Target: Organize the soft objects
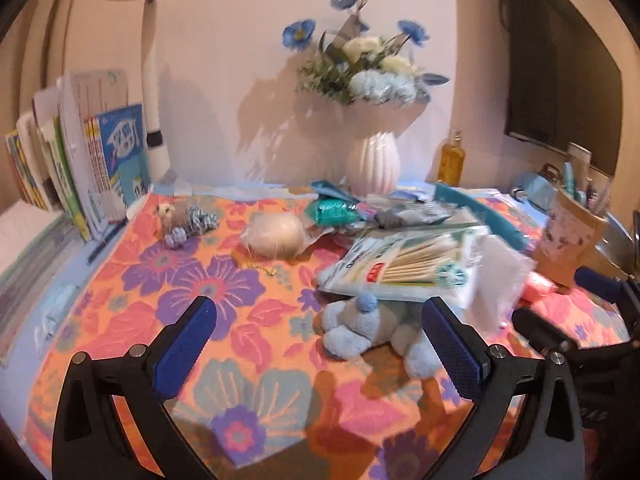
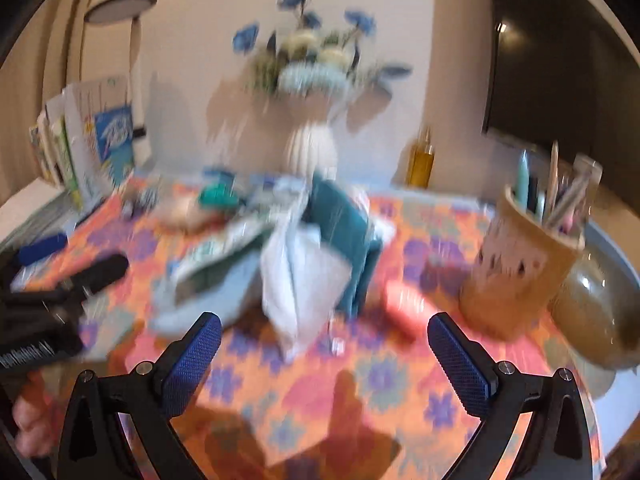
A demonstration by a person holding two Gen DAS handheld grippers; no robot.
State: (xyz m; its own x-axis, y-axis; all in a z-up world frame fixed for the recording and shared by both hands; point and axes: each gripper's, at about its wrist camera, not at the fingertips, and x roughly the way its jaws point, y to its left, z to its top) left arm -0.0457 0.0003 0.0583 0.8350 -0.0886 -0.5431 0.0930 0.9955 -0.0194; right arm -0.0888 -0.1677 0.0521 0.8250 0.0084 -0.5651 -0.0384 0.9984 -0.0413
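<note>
A light blue plush toy (image 1: 368,334) lies on the floral cloth (image 1: 200,288), partly under a bag of cotton swabs (image 1: 404,266). My left gripper (image 1: 320,320) hovers open just in front of it, the plush near its right finger. A small knitted blue-and-white toy (image 1: 188,220) and a cream wrapped soft ball (image 1: 274,236) lie farther back. My right gripper (image 2: 325,334) is open above the cloth, facing a white folded cloth (image 2: 298,276) and a teal pouch (image 2: 346,232). A pink soft object (image 2: 404,304) lies beside them. The right wrist view is heavily blurred.
A white vase of blue flowers (image 1: 372,160) stands at the back, with an amber bottle (image 1: 452,160) to its right. Books (image 1: 80,160) and a lamp (image 1: 154,80) line the left. A tan pen holder (image 2: 520,272) and a bowl (image 2: 600,304) sit at the right.
</note>
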